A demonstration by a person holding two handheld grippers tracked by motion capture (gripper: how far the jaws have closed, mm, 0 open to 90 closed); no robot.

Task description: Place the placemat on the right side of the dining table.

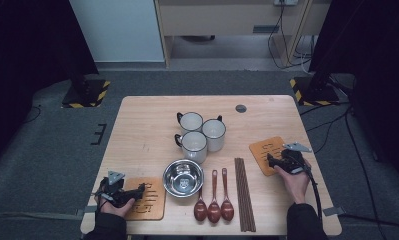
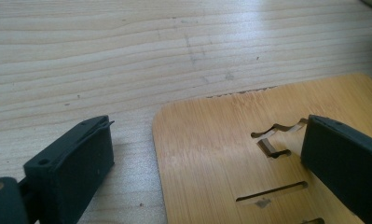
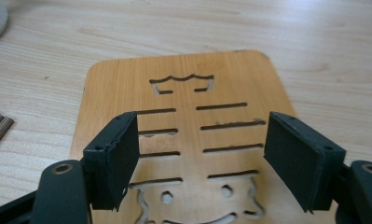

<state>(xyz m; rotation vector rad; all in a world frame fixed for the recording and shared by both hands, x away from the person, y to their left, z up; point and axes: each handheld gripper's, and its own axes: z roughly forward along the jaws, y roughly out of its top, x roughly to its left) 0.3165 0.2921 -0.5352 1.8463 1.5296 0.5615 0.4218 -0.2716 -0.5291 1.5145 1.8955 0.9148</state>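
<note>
Tabletop seen from the high view: a wooden table (image 1: 152,120) is set with two cut-out bamboo mats. The left mat (image 1: 148,198) lies at about seven o'clock from the table's centre, the right mat (image 1: 266,154) at about four o'clock. The person's left gripper (image 1: 138,190) lies level over the left mat's near-left edge; the right gripper (image 1: 270,160) rests over the right mat. The step in hand appears to be taking hold of the mats, neither yet gripped. Between them sit a steel bowl (image 1: 183,177), three brown spoons (image 1: 214,199), a bundle of chopsticks (image 1: 244,193), and three white mugs (image 1: 200,135) at twelve o'clock from the bowl.

Left gripper view: the black jaws stand wide apart. One is over bare table at eight o'clock, the other over the left mat (image 2: 221,154) at four o'clock, with the mat's rounded corner between them. Nothing is clamped.

Right gripper view: the jaws stand apart over the right mat (image 3: 183,126), pressing on nothing. Whether they touch its surface is hard to tell.

The next move likely calls for bringing a jaw under a mat's edge, since each lies flat. The chopsticks just beside the right mat and the bowl beside the left mat could be knocked.
</note>
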